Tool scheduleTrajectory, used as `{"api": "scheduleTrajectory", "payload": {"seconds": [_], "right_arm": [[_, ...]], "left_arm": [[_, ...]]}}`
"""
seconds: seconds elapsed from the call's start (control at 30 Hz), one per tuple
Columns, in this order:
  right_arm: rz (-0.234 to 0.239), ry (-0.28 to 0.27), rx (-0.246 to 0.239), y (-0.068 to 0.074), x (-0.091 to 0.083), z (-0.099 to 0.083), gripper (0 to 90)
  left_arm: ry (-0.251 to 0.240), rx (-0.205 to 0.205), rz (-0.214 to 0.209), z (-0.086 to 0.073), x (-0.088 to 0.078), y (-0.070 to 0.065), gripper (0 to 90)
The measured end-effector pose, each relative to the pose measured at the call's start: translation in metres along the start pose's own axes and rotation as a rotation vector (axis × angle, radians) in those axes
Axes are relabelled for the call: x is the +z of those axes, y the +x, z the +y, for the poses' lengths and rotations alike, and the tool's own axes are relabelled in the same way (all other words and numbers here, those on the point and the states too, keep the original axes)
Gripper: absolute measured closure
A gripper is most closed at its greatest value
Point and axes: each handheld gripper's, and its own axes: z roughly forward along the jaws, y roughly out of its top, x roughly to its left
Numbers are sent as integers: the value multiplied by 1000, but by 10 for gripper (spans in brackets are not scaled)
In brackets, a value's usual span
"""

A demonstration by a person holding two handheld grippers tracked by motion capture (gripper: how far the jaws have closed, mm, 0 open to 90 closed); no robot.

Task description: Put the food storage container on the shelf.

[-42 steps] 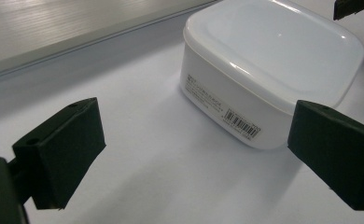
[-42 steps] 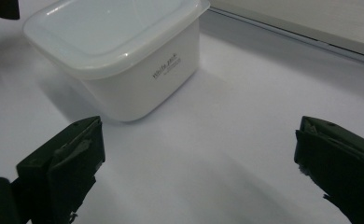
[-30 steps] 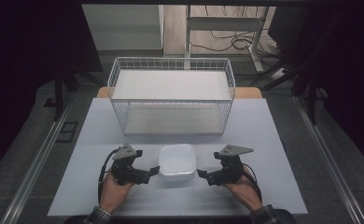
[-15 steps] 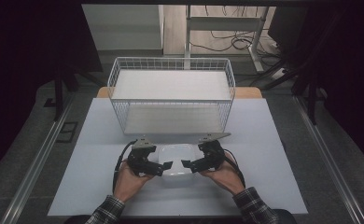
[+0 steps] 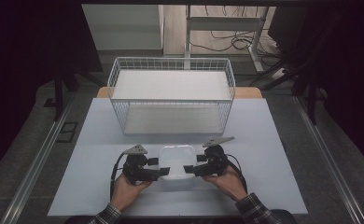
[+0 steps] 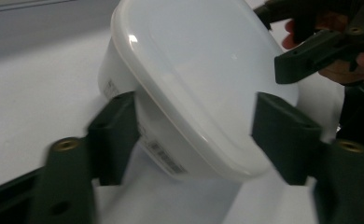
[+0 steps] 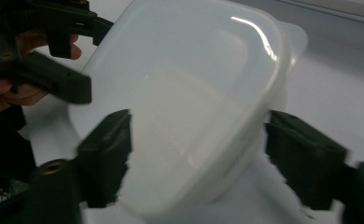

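Both grippers are closing in on a lidded white plastic container from opposite sides.

The left gripper and right gripper are straddling it near the worktop's front edge, jaws just narrowing but pads not visibly clamping; the wire basket is standing behind, clear of the way.

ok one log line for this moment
left gripper: closing on lidded container | right gripper: closing on it | wire basket: behind
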Motion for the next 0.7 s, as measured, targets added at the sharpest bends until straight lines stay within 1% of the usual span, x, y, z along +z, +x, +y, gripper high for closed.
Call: {"api": "scheduleTrajectory", "payload": {"seconds": [0.03, 0.07, 0.1, 0.13, 0.17, 0.2, 0.23, 0.27, 0.3, 0.33, 0.37, 0.4, 0.43, 0.47, 0.5, 0.53, 0.57, 0.6, 0.67, 0.7], "right_arm": [[-6, -5, 5, 1, -4, -2, 381], [-16, -17, 7, 2, -9, -4, 451], [-16, -17, 7, 2, -9, -4, 451], [-34, -19, -6, 6, -16, -5, 534], [-36, -19, -3, 6, -19, -6, 569], [-36, -19, -3, 6, -19, -6, 569], [-31, -23, 17, 6, -21, -7, 599], [-16, -32, 59, 5, -22, -8, 635], [-16, -38, 77, 5, -23, -8, 657], [-19, -48, 88, 5, -24, -8, 678], [-19, -48, 88, 5, -24, -8, 678], [-38, -66, 92, 7, -26, -8, 729], [-50, -76, 95, 8, -27, -8, 765], [-73, -82, 89, 8, -27, -8, 773], [-100, -77, 56, 10, -26, -9, 774], [-100, -77, 56, 10, -26, -9, 774], [-117, -97, 57, 12, -24, -9, 775], [-117, -97, 57, 12, -24, -9, 775], [-117, -108, 56, 12, -24, -10, 776], [-120, -122, 59, 12, -23, -11, 776]], "left_arm": [[-8, 9, 17, 0, -2, -2, 422], [-1, 11, 27, 1, -4, -4, 465], [-1, 11, 27, 1, -4, -4, 487], [-10, 11, 30, 0, -7, -6, 522], [-16, 3, 28, -1, -9, -6, 551], [-16, 3, 28, -1, -9, -6, 580], [-15, -11, 23, -2, -10, -6, 580], [-11, -19, 23, -1, -13, -7, 614], [-16, -27, 31, -1, -13, -8, 630], [-27, -33, 34, -1, -15, -8, 652], [-27, -33, 34, -1, -15, -8, 679], [-45, -43, 35, -1, -17, -7, 712], [-54, -48, 40, -2, -17, -7, 753], [-58, -37, 55, -2, -16, -7, 795], [-65, -36, 65, -2, -16, -8, 796], [-65, -36, 65, -2, -16, -8, 795], [-70, -46, 63, -2, -15, -6, 794], [-70, -46, 63, -2, -15, -6, 795], [-81, -59, 60, -3, -15, -5, 795], [-84, -56, 73, -2, -14, -5, 795]]}}
